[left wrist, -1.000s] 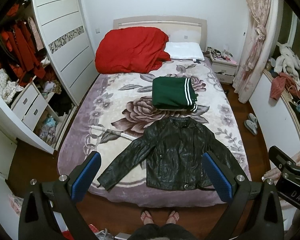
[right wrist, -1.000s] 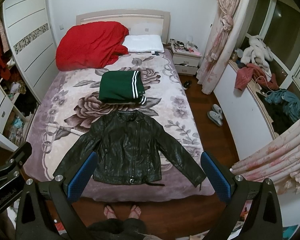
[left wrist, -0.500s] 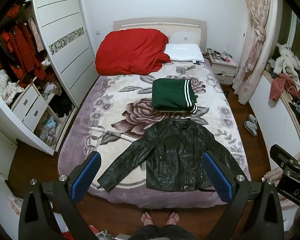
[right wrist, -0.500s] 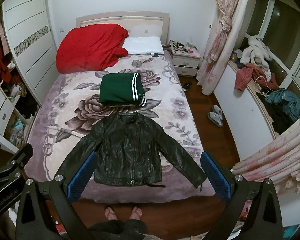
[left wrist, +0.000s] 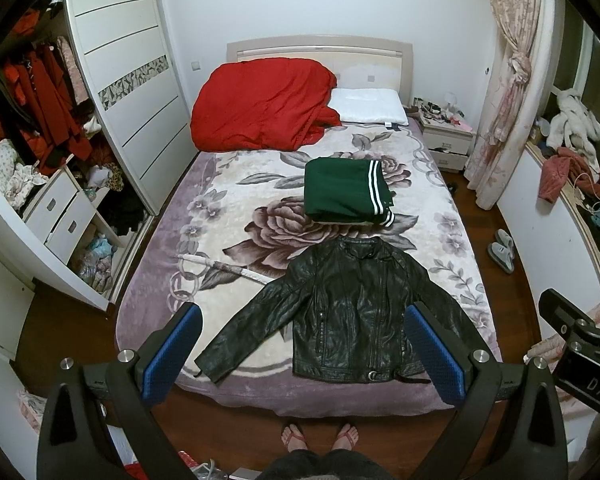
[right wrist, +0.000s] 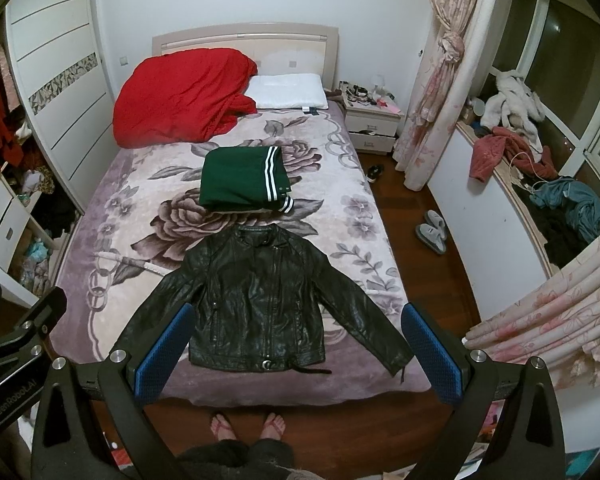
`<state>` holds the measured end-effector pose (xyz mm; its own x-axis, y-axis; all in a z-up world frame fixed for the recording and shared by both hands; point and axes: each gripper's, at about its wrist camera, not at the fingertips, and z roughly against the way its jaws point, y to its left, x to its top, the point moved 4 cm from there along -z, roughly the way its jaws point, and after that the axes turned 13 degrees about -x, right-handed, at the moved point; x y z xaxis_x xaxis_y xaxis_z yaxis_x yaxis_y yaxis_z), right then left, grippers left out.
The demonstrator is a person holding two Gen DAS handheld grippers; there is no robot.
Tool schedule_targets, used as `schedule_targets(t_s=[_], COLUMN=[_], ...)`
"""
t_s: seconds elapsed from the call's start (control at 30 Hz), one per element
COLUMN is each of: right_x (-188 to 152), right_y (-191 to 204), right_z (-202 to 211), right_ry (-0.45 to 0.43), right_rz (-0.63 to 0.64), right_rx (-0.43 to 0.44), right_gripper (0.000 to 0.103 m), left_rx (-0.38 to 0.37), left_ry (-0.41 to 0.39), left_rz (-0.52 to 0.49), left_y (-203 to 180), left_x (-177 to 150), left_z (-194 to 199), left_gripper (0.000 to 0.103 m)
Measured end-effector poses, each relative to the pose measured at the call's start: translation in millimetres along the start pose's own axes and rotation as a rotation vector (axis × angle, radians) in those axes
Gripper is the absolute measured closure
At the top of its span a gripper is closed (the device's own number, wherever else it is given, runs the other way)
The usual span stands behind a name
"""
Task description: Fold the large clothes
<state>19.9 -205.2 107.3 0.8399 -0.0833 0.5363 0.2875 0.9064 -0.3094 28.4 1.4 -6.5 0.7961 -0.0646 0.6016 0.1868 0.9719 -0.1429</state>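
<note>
Floral bed (left wrist: 228,216) under spread black jacket (left wrist: 352,312); left gripper (left wrist: 300,360) and right gripper (right wrist: 296,354) fingers wide apart, empty.

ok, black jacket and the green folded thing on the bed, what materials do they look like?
Black jacket: looks like leather or faux leather, which one cannot be told; semi-gloss, with crinkled highlights across the body and sleeves, and a metal buckle at the hem.
Green folded garment: looks like matte knit or fleece with no shine; the white stripes suggest sportswear.
Blanket under both: plush, with a soft sheen and a floral print.
</note>
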Motion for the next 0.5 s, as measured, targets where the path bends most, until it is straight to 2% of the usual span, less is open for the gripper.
schedule_targets(t_s=[0.5], right_x=[-3.8], right_y=[0.1], right_z=[0.2], right_ry=[-0.006], right_rz=[0.0], right_rx=[0.003], right_gripper=[0.0], left_rx=[0.0], left_ry=[-0.005], left_rz=[0.0], left_y=[-1.1], left_x=[-3.1], left_z=[0.3], left_gripper=[0.0])
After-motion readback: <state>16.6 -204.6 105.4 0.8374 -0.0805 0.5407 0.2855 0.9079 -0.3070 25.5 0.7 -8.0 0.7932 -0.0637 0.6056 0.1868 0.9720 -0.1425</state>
